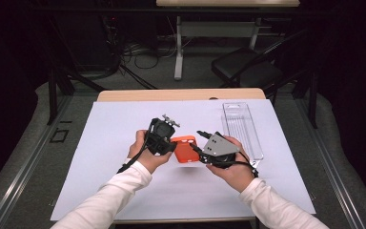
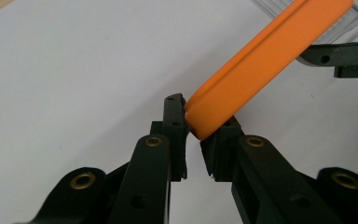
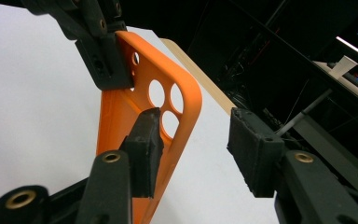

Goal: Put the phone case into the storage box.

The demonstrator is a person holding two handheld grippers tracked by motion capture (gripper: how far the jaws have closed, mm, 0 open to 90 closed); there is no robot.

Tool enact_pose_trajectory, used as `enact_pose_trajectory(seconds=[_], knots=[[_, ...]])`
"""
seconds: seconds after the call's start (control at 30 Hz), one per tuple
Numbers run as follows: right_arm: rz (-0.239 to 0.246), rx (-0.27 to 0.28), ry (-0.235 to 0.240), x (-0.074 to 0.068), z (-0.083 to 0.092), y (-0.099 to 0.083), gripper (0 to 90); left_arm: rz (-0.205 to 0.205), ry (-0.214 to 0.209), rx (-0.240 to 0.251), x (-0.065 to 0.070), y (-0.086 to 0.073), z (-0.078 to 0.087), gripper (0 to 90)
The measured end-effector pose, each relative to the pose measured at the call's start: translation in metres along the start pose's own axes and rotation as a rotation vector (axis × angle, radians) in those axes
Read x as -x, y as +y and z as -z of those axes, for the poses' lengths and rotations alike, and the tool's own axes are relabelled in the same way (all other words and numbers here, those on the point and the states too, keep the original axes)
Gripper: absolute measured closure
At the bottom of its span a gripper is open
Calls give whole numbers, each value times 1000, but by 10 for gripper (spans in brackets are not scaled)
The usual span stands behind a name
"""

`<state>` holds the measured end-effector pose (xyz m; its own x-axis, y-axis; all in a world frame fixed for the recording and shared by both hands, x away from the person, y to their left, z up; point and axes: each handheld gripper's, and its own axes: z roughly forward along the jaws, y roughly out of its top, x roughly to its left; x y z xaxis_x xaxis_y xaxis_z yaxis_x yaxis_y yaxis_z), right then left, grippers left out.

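An orange phone case (image 1: 186,149) with round camera holes hangs above the white sheet, between the two hands. My left gripper (image 1: 171,143) is shut on one corner of it; in the left gripper view the jaws (image 2: 193,126) pinch the end of the case (image 2: 261,60), which runs away up to the right. My right gripper (image 1: 199,142) faces the case from the right. In the right gripper view it (image 3: 198,149) stands open, with the case (image 3: 121,112) upright by its left pad (image 3: 142,149) and a clear gap to the right pad (image 3: 256,149).
A white sheet (image 1: 124,143) covers the wooden table (image 1: 181,94). A long clear plastic tray (image 1: 240,129) lies at the right, close to the right hand. Beyond the table stand a dark chair (image 1: 248,67) and a desk leg with cables on the floor.
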<state>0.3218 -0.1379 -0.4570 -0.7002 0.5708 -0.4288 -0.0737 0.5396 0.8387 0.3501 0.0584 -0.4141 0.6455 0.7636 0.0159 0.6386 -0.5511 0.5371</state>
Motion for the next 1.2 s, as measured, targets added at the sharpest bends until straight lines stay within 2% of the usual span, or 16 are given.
enact_pose_trajectory(seconds=[0.77, 1.0, 1.2], knots=[[9, -19, -8, -1, -3, 10, 608, -2, -2, -13, 3, 0, -3, 804], [32, -22, -26, -2, -3, 14, 622, -1, -4, -15, 3, 0, -2, 803], [78, -32, -44, -5, -3, 17, 661, 0, -6, -17, 2, 0, -2, 803]])
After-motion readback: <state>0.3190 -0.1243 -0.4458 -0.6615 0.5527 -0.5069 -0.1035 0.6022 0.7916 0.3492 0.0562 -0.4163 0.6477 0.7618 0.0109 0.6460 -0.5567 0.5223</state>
